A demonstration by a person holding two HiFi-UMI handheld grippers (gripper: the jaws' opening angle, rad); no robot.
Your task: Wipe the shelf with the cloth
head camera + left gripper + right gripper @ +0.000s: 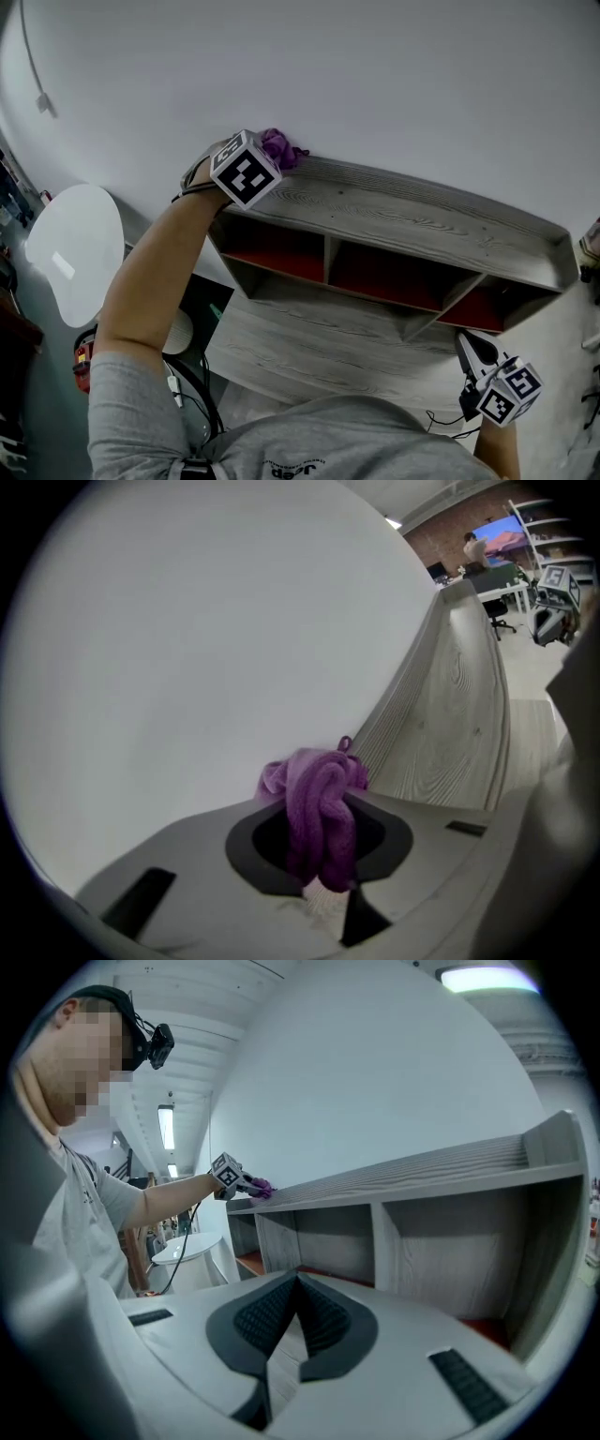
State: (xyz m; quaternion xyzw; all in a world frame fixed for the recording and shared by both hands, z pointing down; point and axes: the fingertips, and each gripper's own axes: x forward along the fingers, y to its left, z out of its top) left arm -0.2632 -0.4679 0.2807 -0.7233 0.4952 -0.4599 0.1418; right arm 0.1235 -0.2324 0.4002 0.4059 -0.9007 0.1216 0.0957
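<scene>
Scene: you lean over a grey wood-grain shelf (412,220) set against a white wall (375,75), left arm stretched out, right arm low.
Cloth: the purple cloth (279,147) sits bunched at the far left end of the shelf's top board, right by the wall.
Left hand-held gripper: your left hand-held gripper (262,159) is clenched on the cloth, which bulges out between the jaws in a thick fold; its lower edge appears to touch the board.
Right hand-held gripper: your right hand-held gripper (467,341) hangs in front of the lower right part of the shelf, well apart from the cloth, jaws pressed together with nothing between them.
Step in hand: by the look of it, you are at the start of a pass, cloth planted at the left end and the whole length of the top board lying to the right.
Next move: it calls for a steady drag rightward along the board, cloth pressed flat enough to wipe, grip firm so the fold does not slip free.
Risk: the tight bunch covers only a narrow strip, so one pass may miss the front edge.
</scene>
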